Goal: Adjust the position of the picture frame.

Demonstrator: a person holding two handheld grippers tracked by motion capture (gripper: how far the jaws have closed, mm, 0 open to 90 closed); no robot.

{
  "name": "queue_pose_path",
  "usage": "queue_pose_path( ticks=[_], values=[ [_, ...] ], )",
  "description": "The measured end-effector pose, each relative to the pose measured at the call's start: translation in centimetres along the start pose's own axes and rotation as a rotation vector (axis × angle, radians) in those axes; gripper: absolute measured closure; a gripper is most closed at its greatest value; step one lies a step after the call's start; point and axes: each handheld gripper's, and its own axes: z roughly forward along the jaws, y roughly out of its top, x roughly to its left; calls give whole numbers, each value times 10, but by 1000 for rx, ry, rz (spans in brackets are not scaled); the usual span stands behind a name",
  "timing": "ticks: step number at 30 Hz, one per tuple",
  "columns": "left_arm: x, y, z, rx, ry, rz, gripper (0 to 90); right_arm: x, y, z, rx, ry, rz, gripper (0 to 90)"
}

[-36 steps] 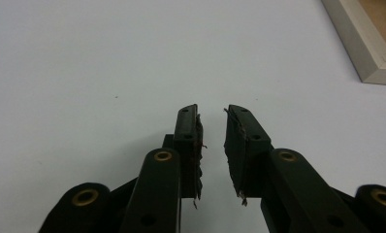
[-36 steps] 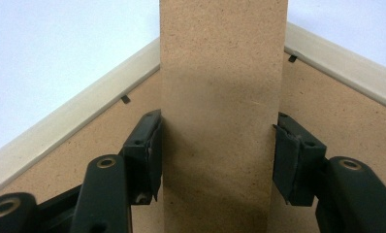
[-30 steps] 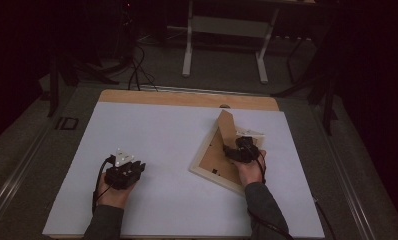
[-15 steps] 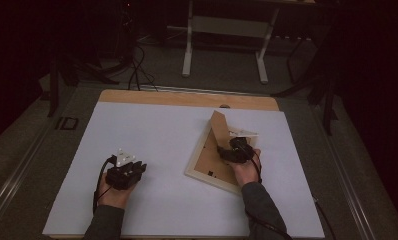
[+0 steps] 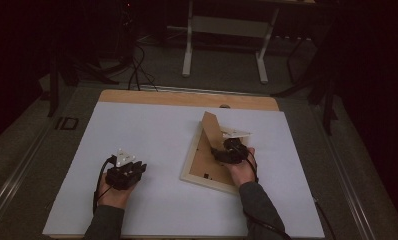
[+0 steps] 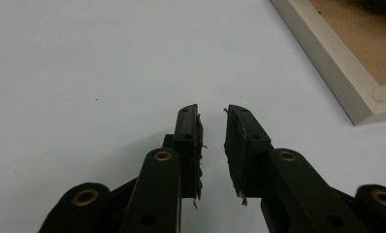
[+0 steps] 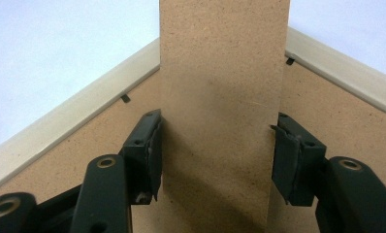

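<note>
A pale wooden picture frame (image 5: pixel 189 161) lies face down on the white sheet, its brown backing up. Its brown stand flap (image 5: pixel 212 130) is raised up off the backing. My right gripper (image 5: pixel 221 150) is shut on that flap; in the right gripper view the flap (image 7: pixel 222 58) stands between the pads, with both pads against its edges and the frame's rim (image 7: pixel 74 116) behind. My left gripper (image 5: pixel 141 167) rests on the sheet left of the frame, apart from it. Its jaws (image 6: pixel 211 114) stand slightly open with nothing between them, and a frame corner (image 6: pixel 327 58) lies at the upper right.
The white sheet (image 5: pixel 152 130) covers most of a wooden tabletop, with a bare wooden strip (image 5: pixel 162 97) along the far edge. Beyond the table, on the dark floor, stand a pale metal stand (image 5: pixel 224 25) and some cables (image 5: pixel 137 65).
The frame and my right hand have shifted slightly to the left and toward the person. The left gripper has stayed put.
</note>
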Motion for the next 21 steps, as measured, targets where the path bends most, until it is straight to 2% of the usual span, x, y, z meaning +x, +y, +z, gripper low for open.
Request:
queue_pose_path(
  ticks=[21],
  values=[
    [-3,0,2,4,-21,4,761,37,11,13,19,141,-154,431]
  ],
)
